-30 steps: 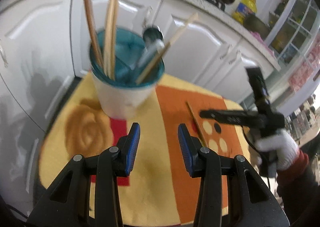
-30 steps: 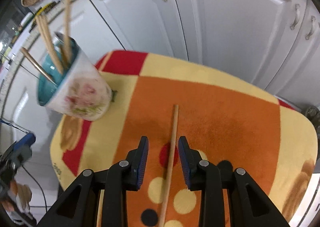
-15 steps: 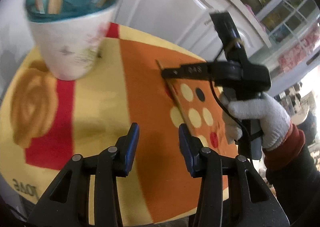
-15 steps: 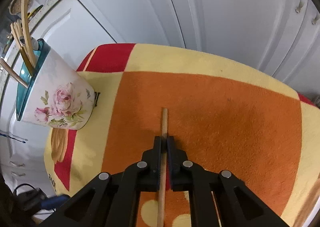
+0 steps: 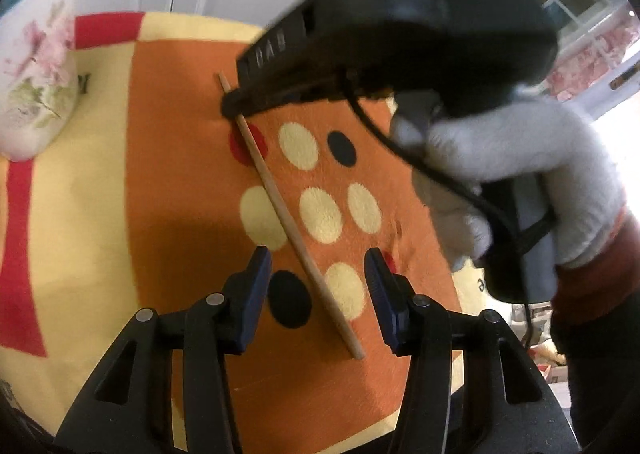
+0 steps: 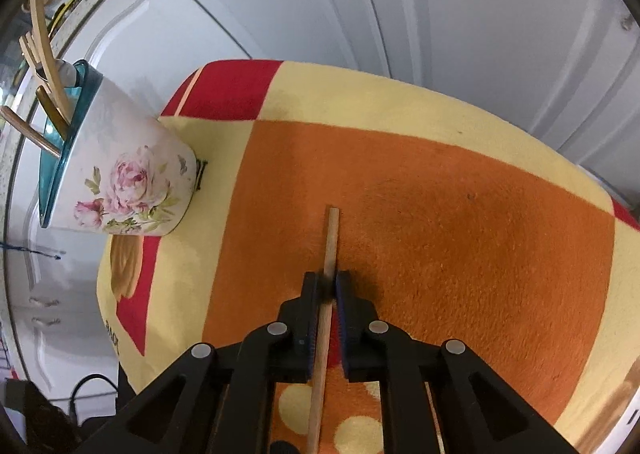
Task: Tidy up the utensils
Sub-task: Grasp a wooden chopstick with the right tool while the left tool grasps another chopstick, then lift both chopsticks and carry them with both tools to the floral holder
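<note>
**Chopstick pinched near its far end, second claw opening over the other**

Worktop (image 6: 400, 106): covered in a plush orange, yellow and red cloth; soft, so a thin stick sinks slightly into the pile.

Holder cup (image 6: 132, 190): white with pink roses, teal inside, at the cloth's left edge; wooden utensils already stand in it. Looks ceramic, probably heavy enough to stay put.

Chopstick (image 5: 280, 210): one slim, pale wooden rod lying flat on the orange patch. Likely light, stiff, smooth, prone to rolling or pivoting if pinched off-centre.

Right claw (image 6: 329, 286): closed on the chopstick just short of its far tip.

Left claw (image 5: 318, 274): jaws opening, straddling the near end, pads clear of it. A grip nearer mid-length would probably swing less.
</note>
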`<state>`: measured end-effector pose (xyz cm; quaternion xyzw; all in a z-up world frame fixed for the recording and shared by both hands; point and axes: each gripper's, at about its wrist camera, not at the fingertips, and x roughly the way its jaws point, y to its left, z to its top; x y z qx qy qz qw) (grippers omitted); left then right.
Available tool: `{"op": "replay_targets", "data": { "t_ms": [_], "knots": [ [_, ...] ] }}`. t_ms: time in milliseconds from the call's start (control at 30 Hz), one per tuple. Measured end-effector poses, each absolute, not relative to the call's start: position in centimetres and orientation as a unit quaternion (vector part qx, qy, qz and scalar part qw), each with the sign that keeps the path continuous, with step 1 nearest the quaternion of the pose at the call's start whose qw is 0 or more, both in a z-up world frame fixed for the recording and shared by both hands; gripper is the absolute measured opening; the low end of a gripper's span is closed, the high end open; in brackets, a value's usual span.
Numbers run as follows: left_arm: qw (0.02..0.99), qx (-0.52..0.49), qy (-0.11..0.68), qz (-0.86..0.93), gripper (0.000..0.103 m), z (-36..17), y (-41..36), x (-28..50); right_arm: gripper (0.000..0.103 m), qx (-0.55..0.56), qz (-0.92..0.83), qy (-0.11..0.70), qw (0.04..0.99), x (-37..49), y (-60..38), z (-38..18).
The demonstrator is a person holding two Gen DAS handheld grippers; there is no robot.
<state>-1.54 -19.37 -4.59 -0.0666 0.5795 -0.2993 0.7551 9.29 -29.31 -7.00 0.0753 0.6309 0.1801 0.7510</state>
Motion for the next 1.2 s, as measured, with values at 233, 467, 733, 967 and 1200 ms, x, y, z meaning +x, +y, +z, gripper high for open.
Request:
{"op": "replay_targets", "data": {
  "t_ms": [233,467,733,967,1200],
  "knots": [
    [0.761,-0.048,0.590,-0.264,0.023,-5.9,-21.1,-1.2,0.008,0.072,0.191,0.631,0.749,9.4,-29.4,-7.1],
    [0.760,-0.045,0.593,-0.262,0.007,-5.9,-18.2,-0.5,0.023,0.065,0.183,0.632,0.750,8.6,-28.9,-6.7],
    [0.764,-0.051,0.588,-0.260,0.006,-5.7,-15.4,-0.3,0.017,-0.009,0.159,0.604,0.781,7.1,-26.1,-6.5],
    [0.771,-0.055,0.574,-0.271,0.006,-4.9,-13.7,-0.8,0.009,0.038,0.158,0.573,0.803,5.7,-27.4,-5.0],
    [0.817,-0.035,0.510,-0.267,0.005,0.0,-10.1,-1.4,0.008,0.066,0.207,0.499,0.839,3.6,-27.0,2.6]
  ]
}}
